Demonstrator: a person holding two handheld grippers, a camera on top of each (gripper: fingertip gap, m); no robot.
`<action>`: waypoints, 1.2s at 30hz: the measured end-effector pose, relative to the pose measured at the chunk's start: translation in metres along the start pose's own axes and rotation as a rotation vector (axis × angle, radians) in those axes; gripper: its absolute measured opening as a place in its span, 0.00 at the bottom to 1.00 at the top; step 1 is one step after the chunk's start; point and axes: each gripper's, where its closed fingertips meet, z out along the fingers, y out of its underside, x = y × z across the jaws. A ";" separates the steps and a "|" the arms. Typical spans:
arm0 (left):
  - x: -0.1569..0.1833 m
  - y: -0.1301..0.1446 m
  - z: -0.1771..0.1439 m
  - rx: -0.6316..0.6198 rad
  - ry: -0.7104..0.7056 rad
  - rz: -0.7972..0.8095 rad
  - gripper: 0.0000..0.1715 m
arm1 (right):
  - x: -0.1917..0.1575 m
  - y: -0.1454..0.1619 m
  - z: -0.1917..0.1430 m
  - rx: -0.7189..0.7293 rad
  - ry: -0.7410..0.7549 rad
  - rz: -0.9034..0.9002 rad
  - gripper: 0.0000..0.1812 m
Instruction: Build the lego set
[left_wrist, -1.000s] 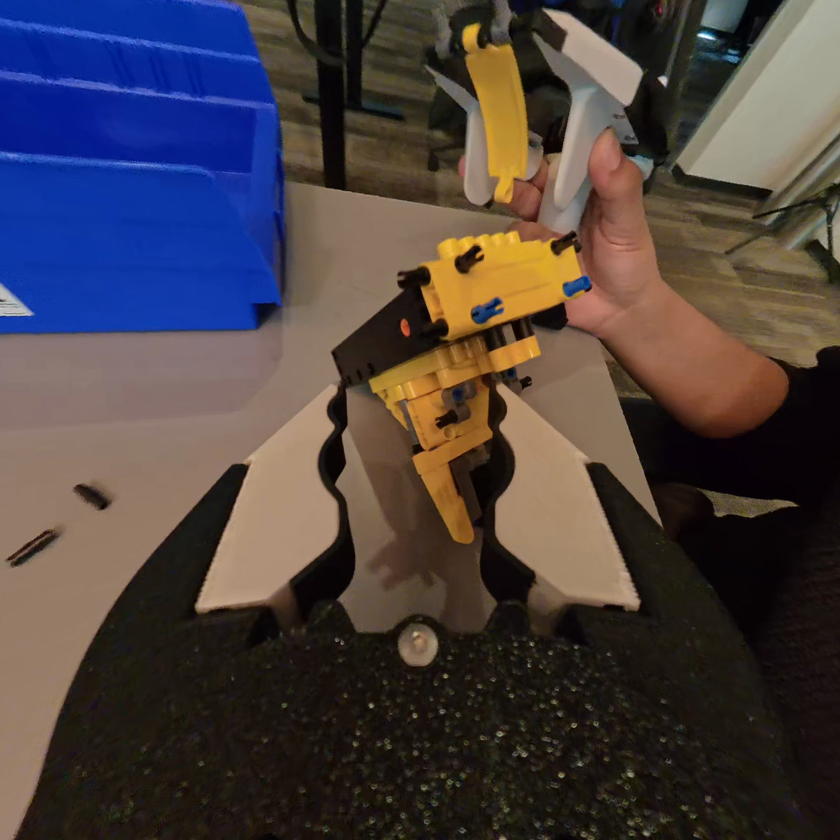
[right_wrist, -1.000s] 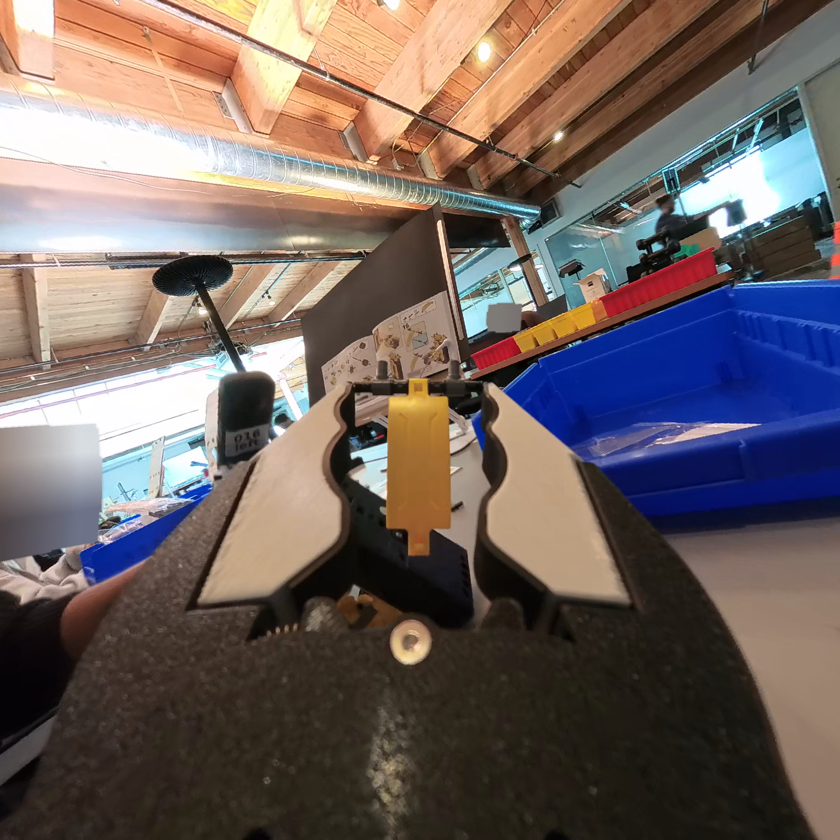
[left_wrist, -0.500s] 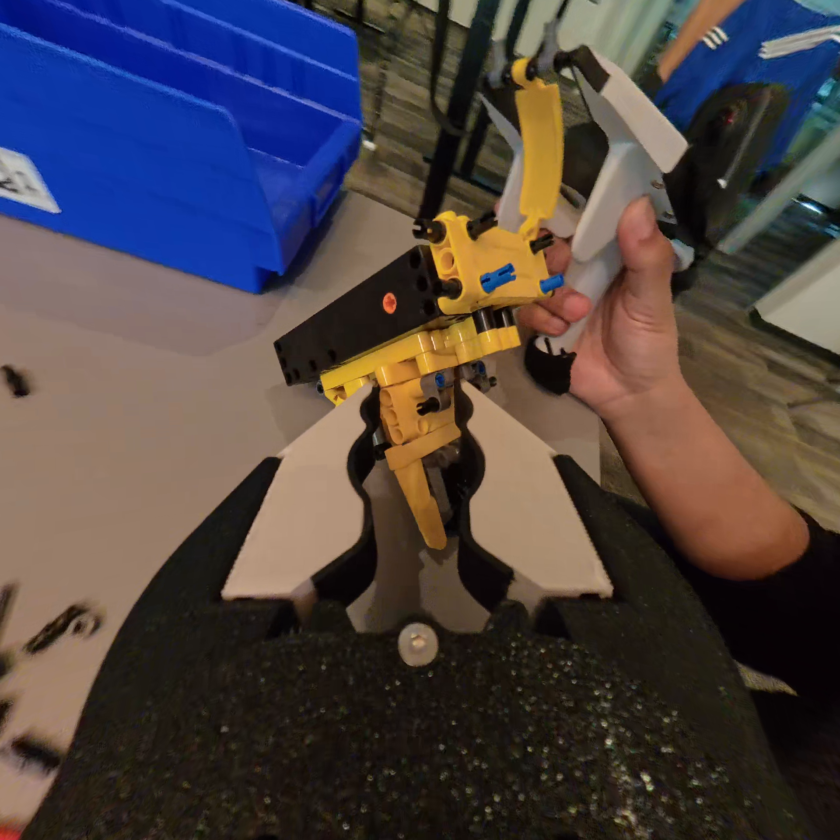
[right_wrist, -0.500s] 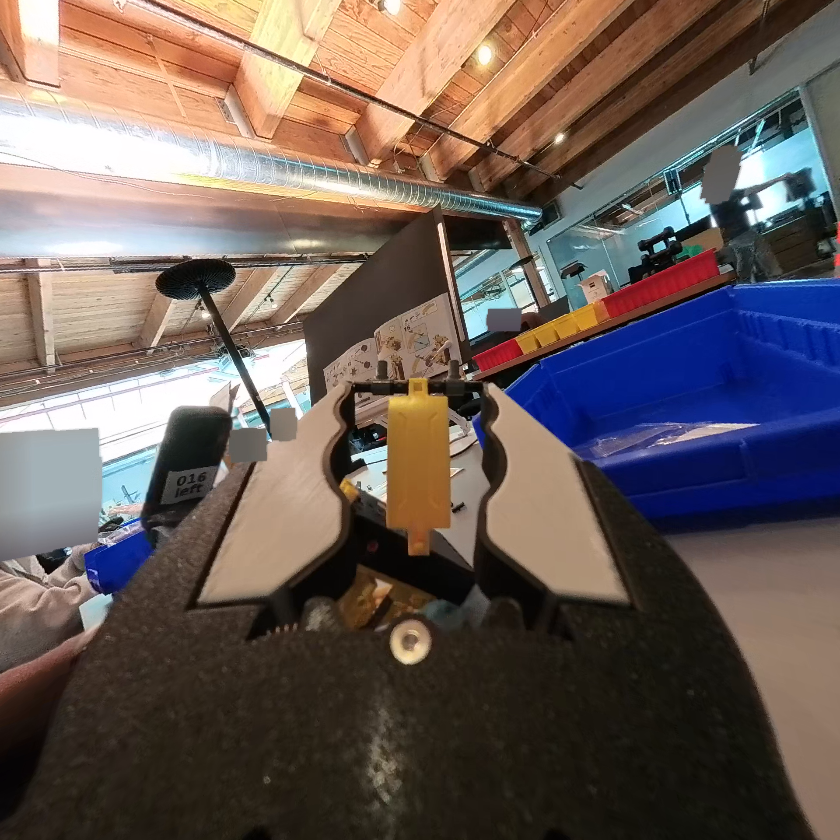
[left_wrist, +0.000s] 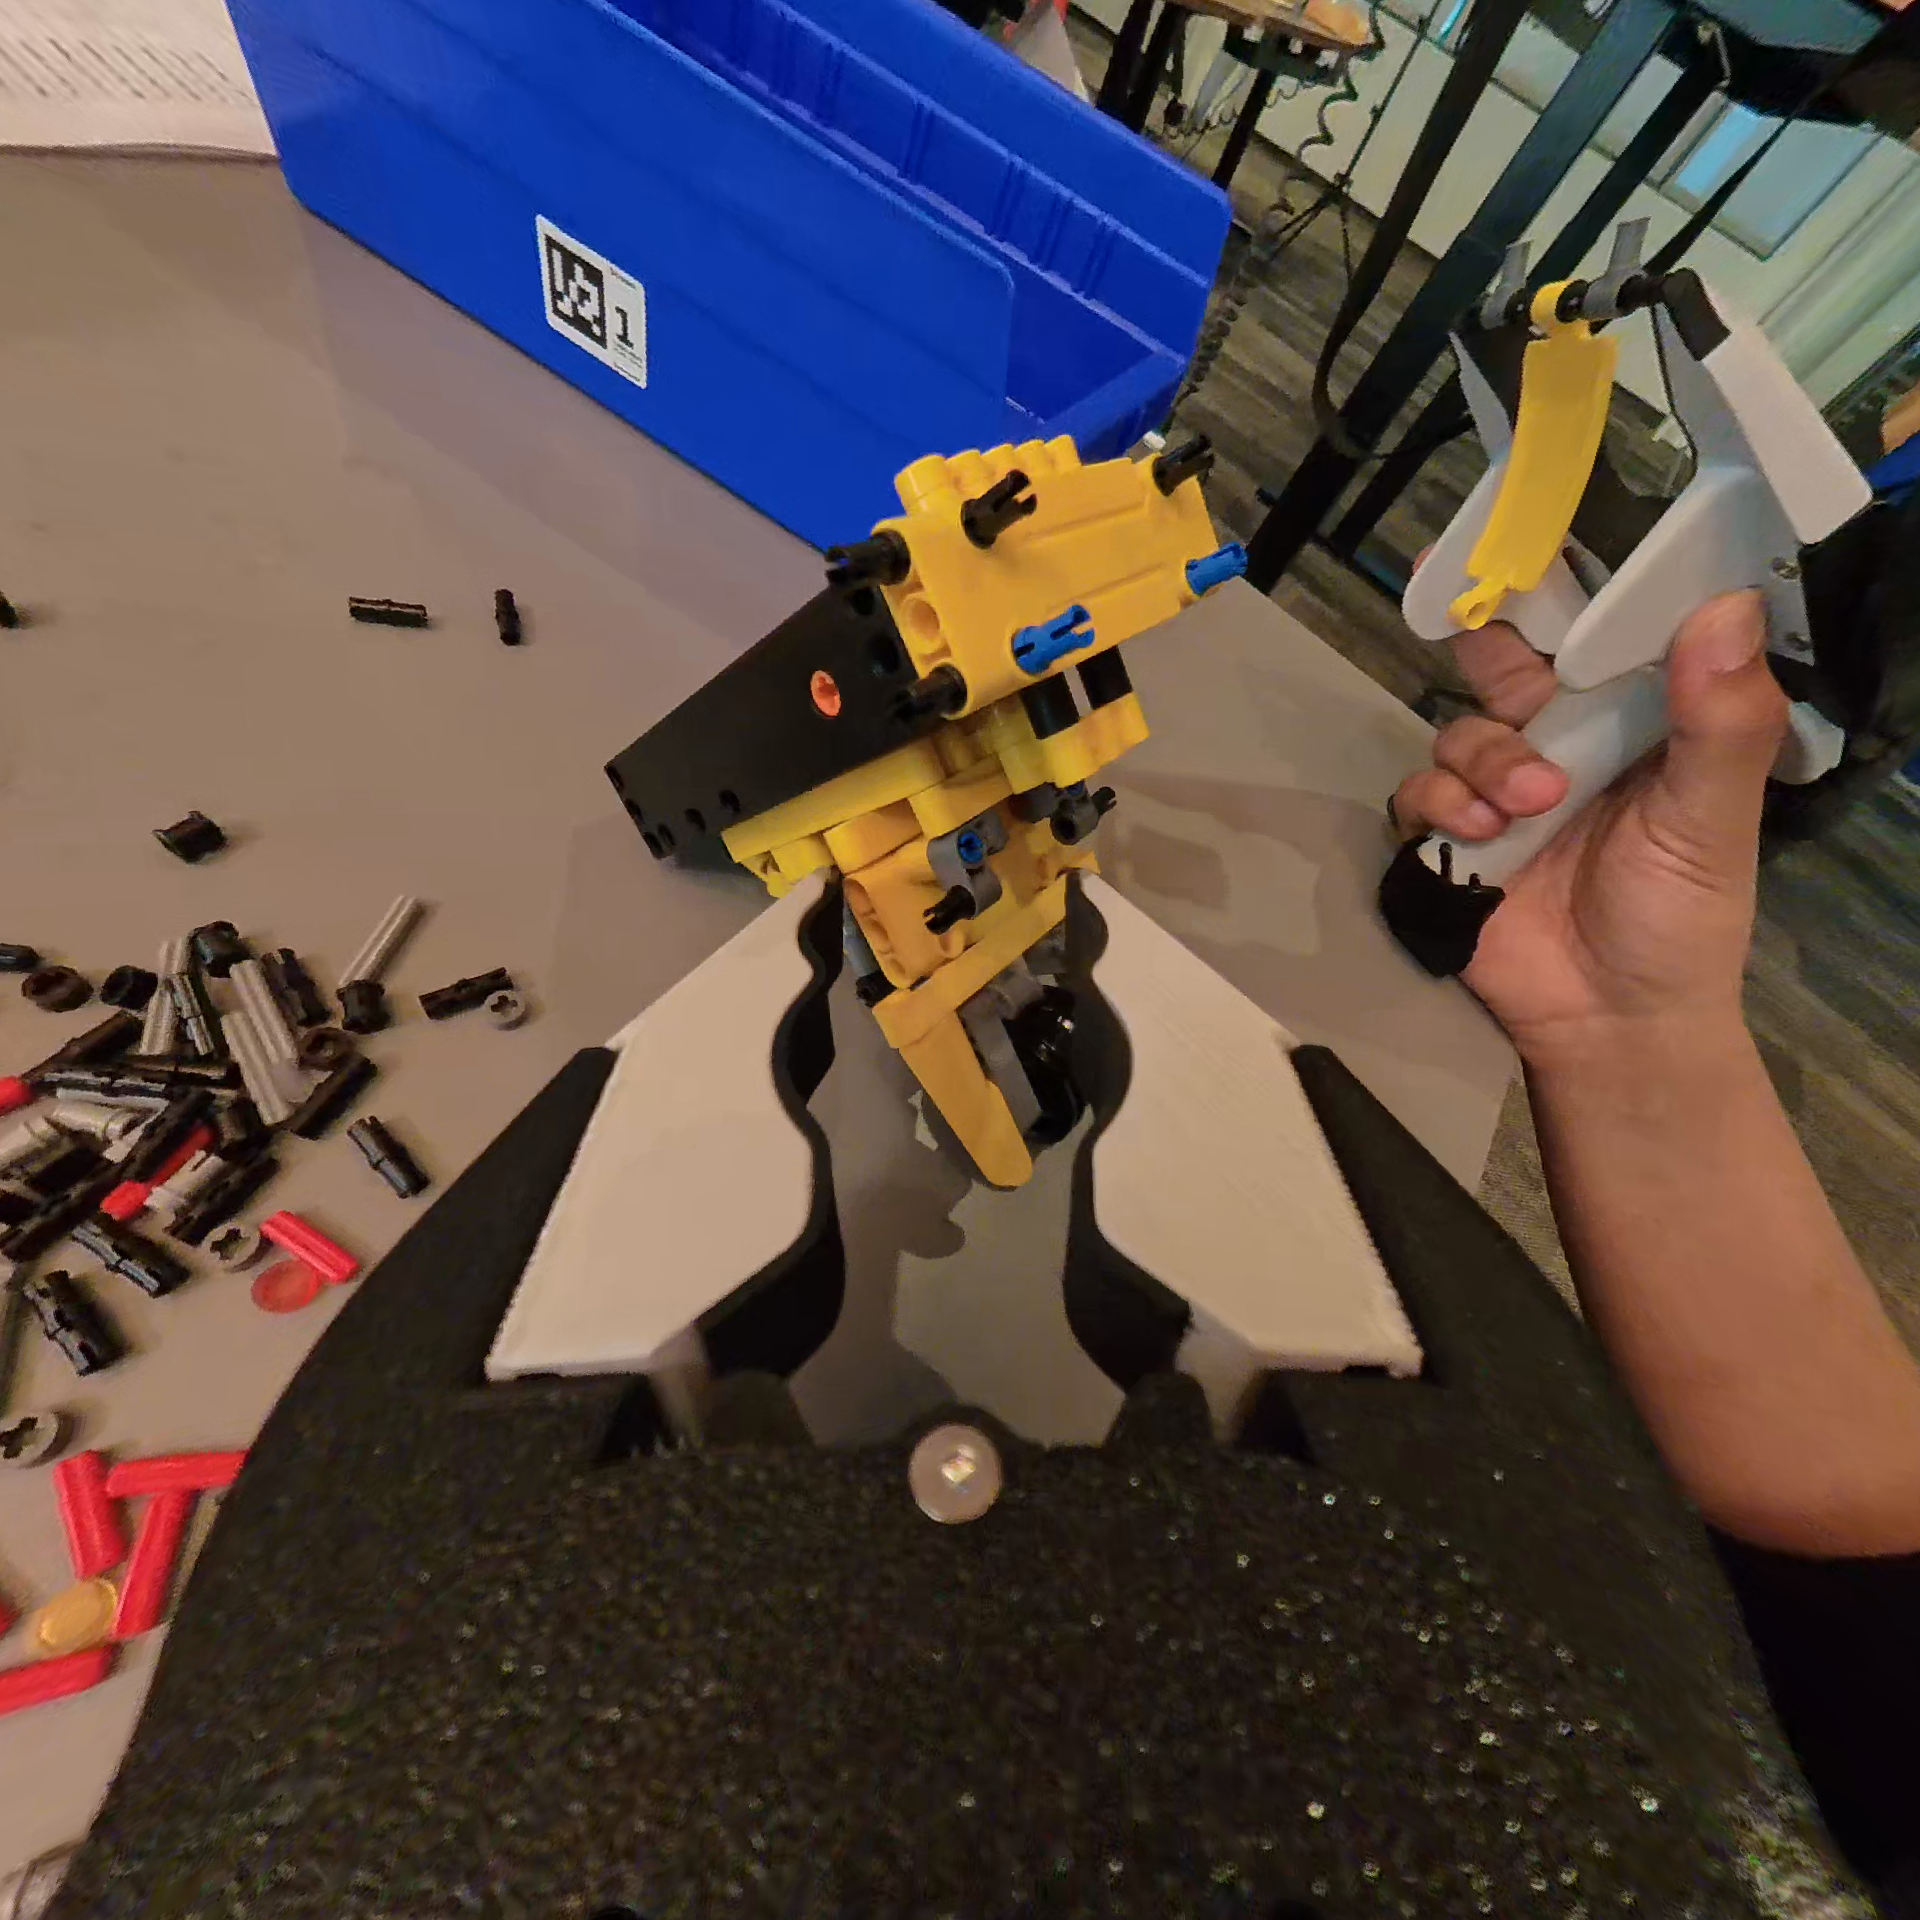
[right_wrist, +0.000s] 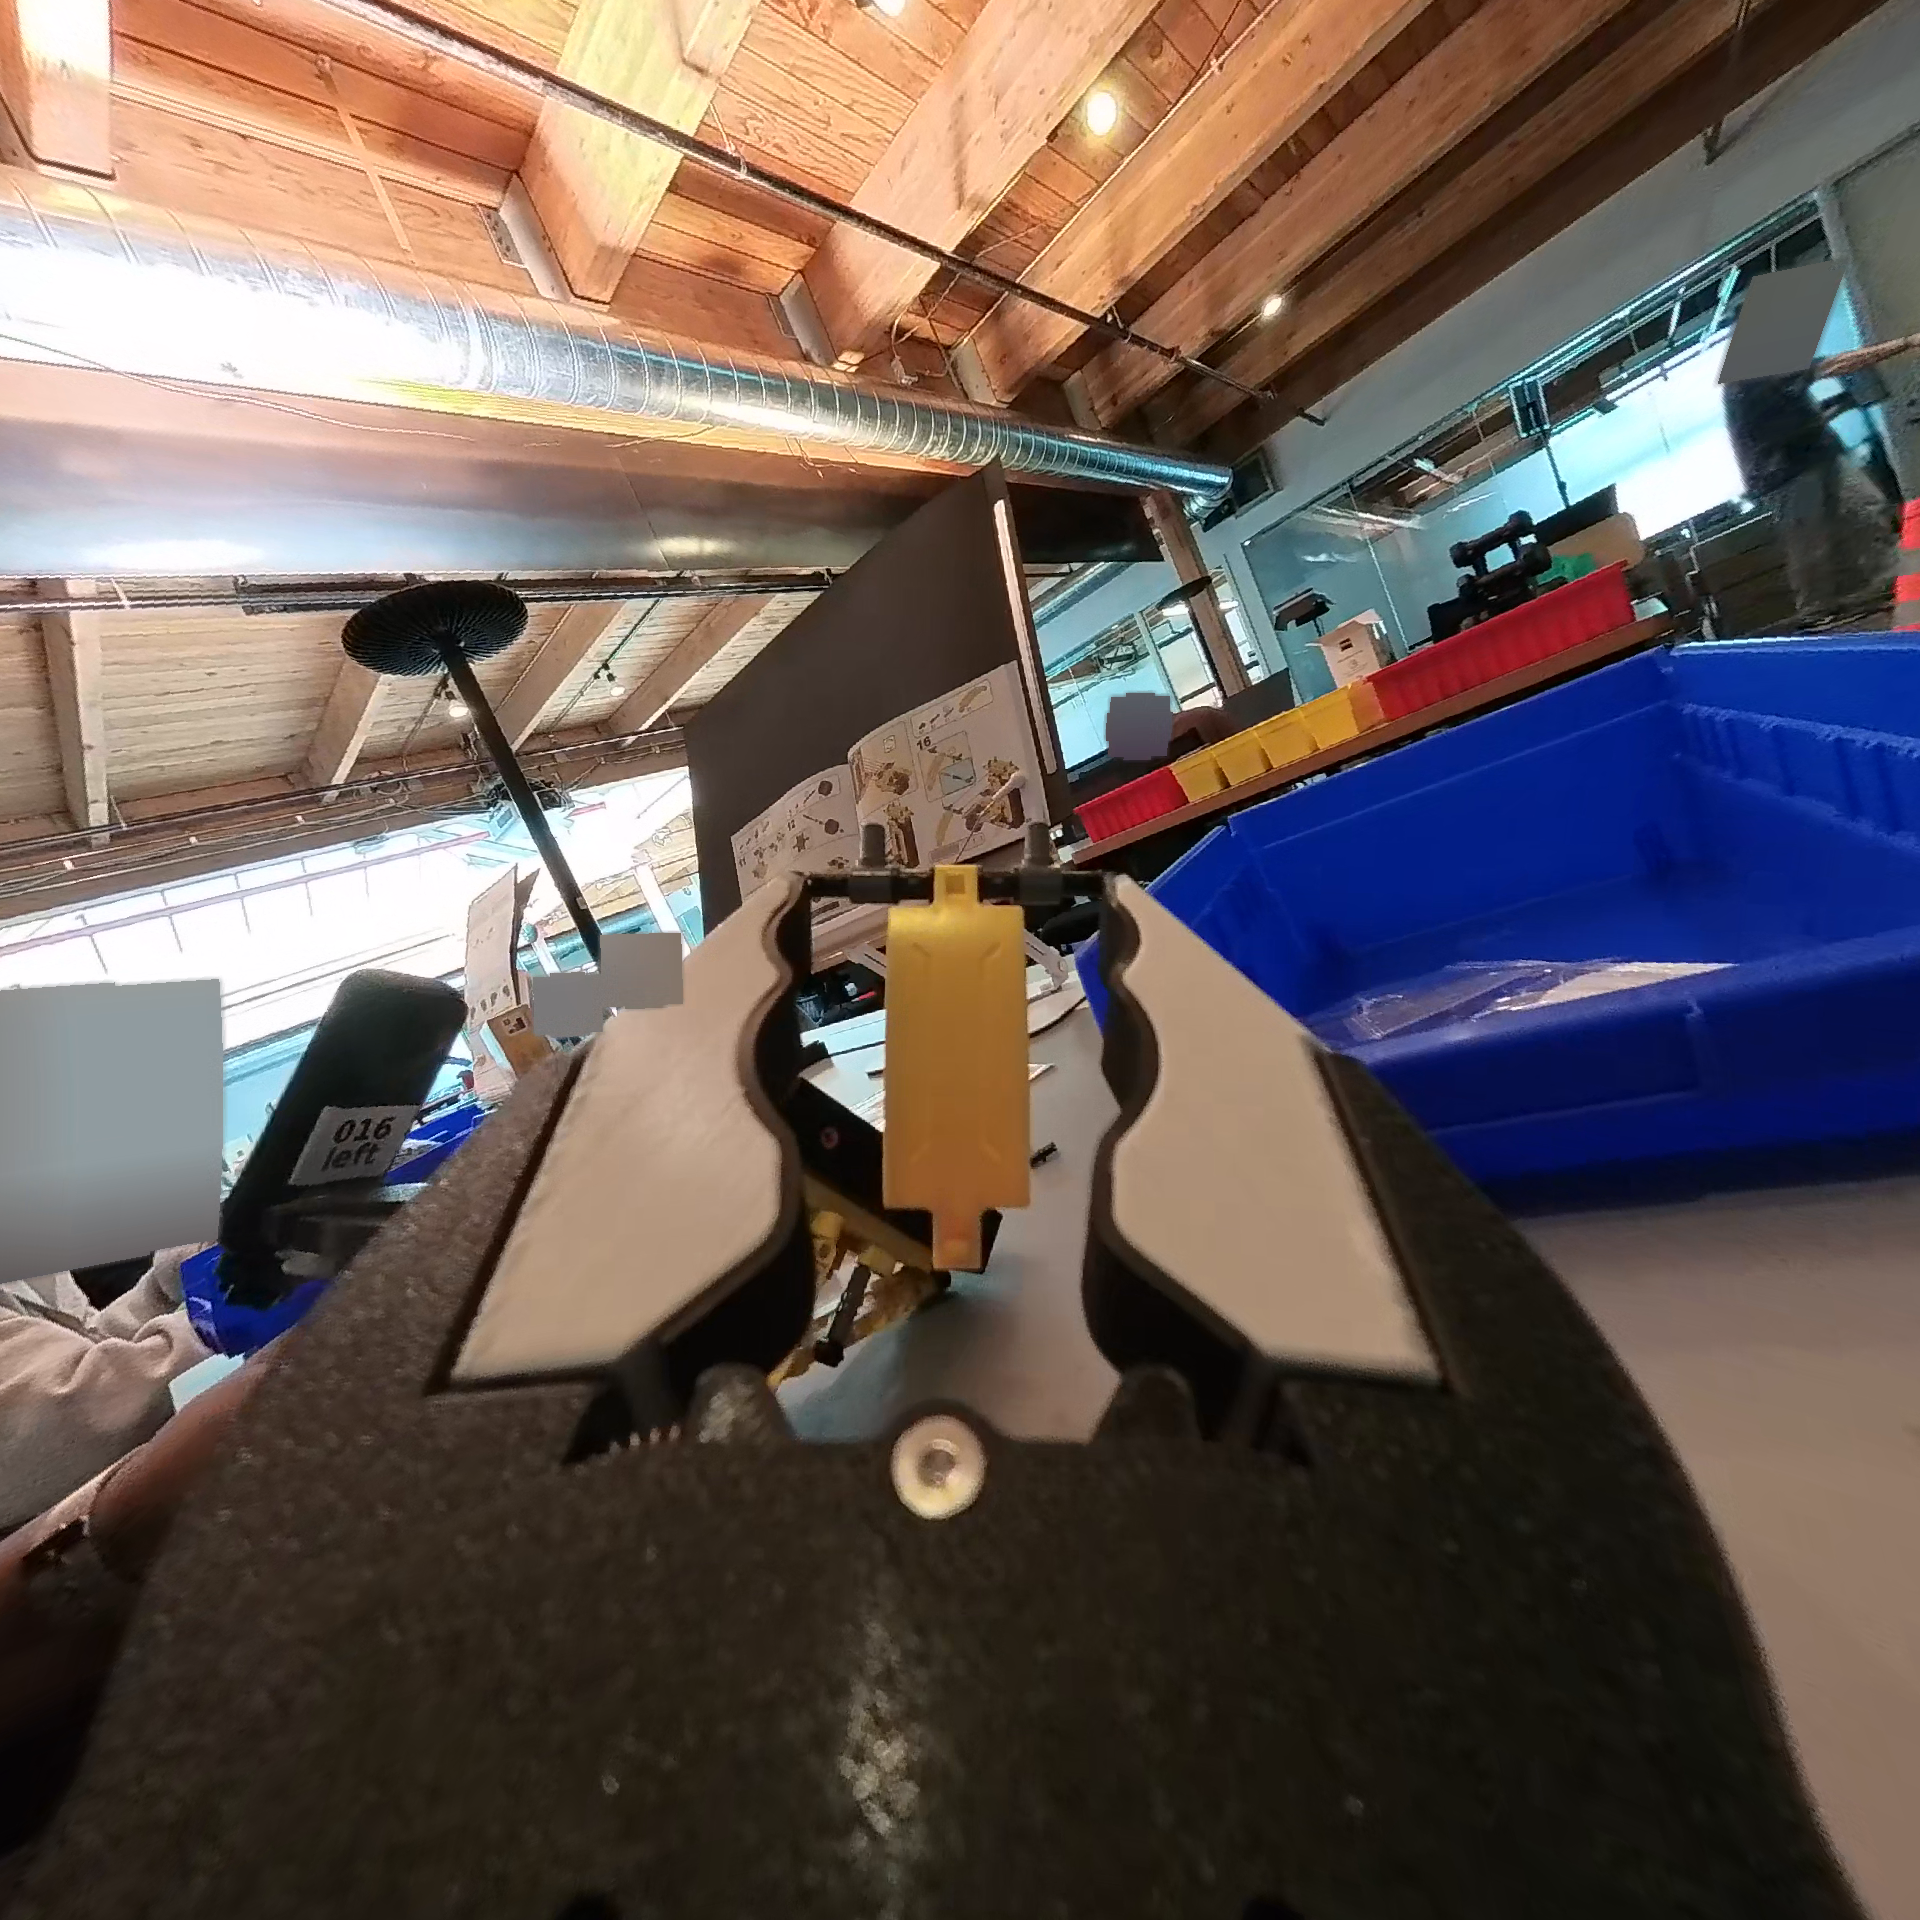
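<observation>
Left gripper (left_wrist: 951, 914), lower centre of the left wrist view: white fingers with black pads pinch the yellow lower stem of a yellow-and-black plastic brick assembly (left_wrist: 956, 707), which stands above the grey tabletop (left_wrist: 312, 499) at frame centre, its black beam angled down-left. Loose black, grey and red plastic pins (left_wrist: 177, 1122) lie scattered at the left edge. A blue plastic bin (left_wrist: 727, 208) with a white square-code sticker sits behind, upper centre.

Right gripper (left_wrist: 1579, 312), upper right, held in a hand (left_wrist: 1621, 831): its tips clamp a thin black axle carrying a curved yellow plastic panel (right_wrist: 956, 1049), well apart from the assembly. An open instruction booklet (right_wrist: 894, 790) stands beyond, centre of the right wrist view.
</observation>
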 end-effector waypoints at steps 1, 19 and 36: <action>0.001 0.000 0.000 -0.002 0.009 0.000 0.25 | 0.000 0.000 0.000 0.000 0.000 0.000 0.30; -0.015 -0.013 -0.021 -0.023 0.081 0.281 0.30 | 0.001 0.000 0.001 0.000 0.000 0.007 0.30; 0.007 -0.032 -0.002 0.106 0.417 0.704 0.32 | 0.001 0.001 0.002 -0.007 -0.001 0.009 0.30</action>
